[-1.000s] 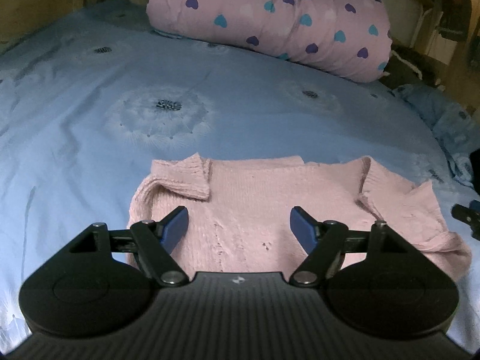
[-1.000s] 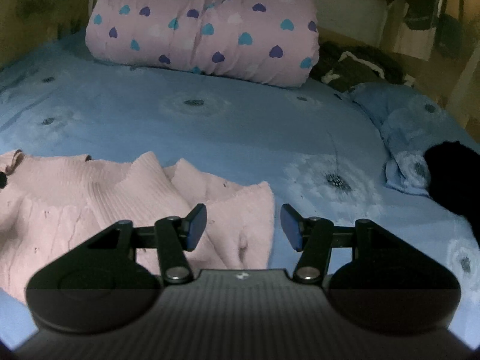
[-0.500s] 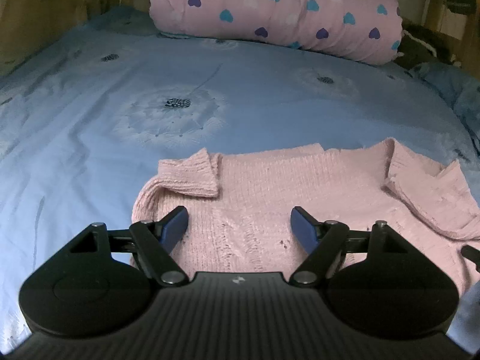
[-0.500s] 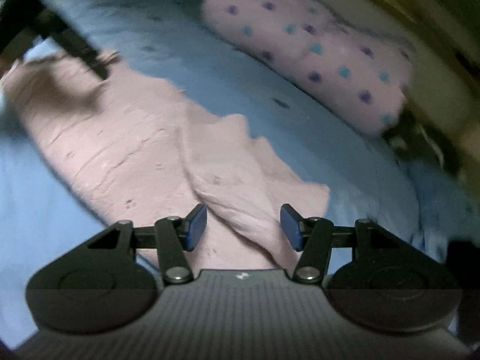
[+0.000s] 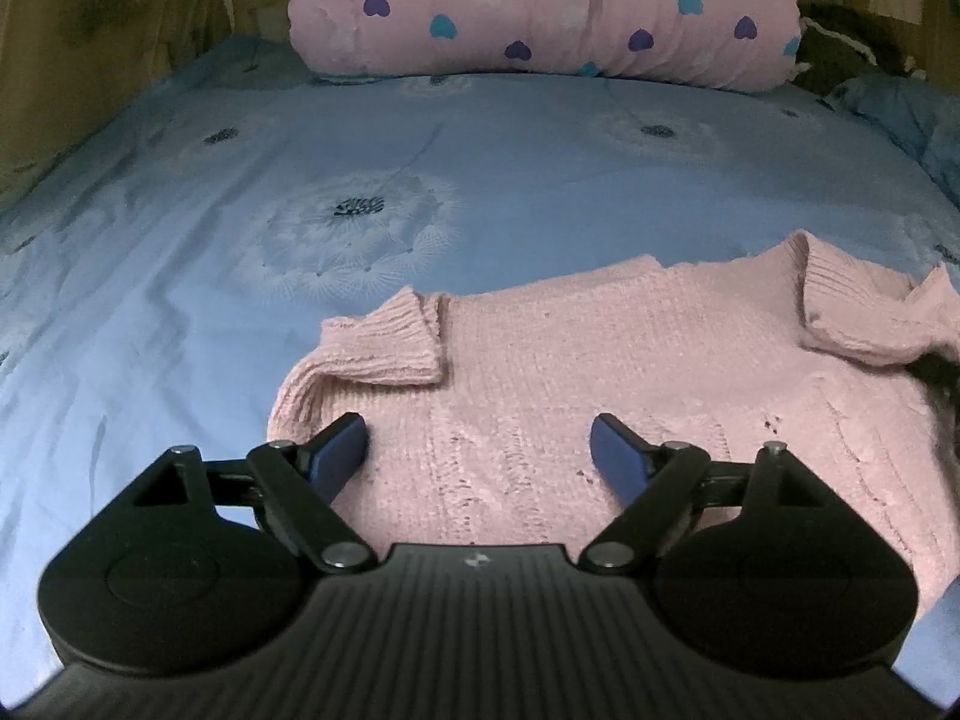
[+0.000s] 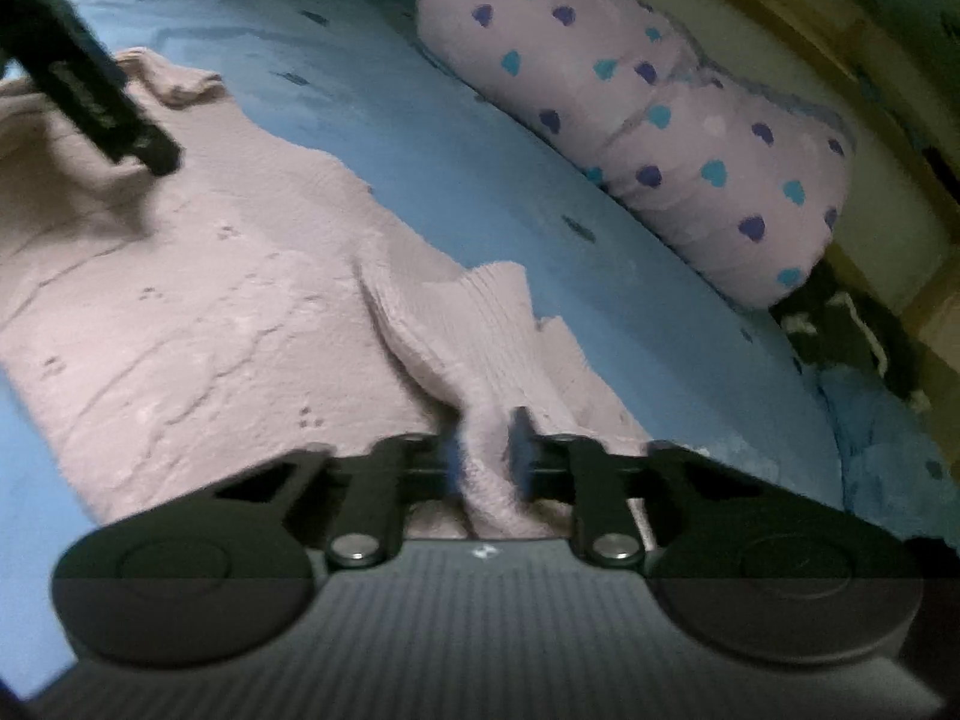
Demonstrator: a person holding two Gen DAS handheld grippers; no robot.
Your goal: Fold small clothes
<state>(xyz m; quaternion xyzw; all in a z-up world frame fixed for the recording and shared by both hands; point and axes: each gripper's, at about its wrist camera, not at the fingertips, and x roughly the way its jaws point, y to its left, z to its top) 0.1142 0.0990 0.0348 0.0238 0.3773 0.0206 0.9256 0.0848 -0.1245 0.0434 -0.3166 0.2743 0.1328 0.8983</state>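
Right gripper (image 6: 485,450) pinches pink sweater (image 6: 210,312) sleeve — left gripper (image 5: 480,450) opening.

Readable text: you have none in either wrist view.
Left gripper (image 5: 479,446) body: only a small pale emblem at six o'clock, no letters.
Right gripper (image 6: 483,461) body: same emblem, blurred.
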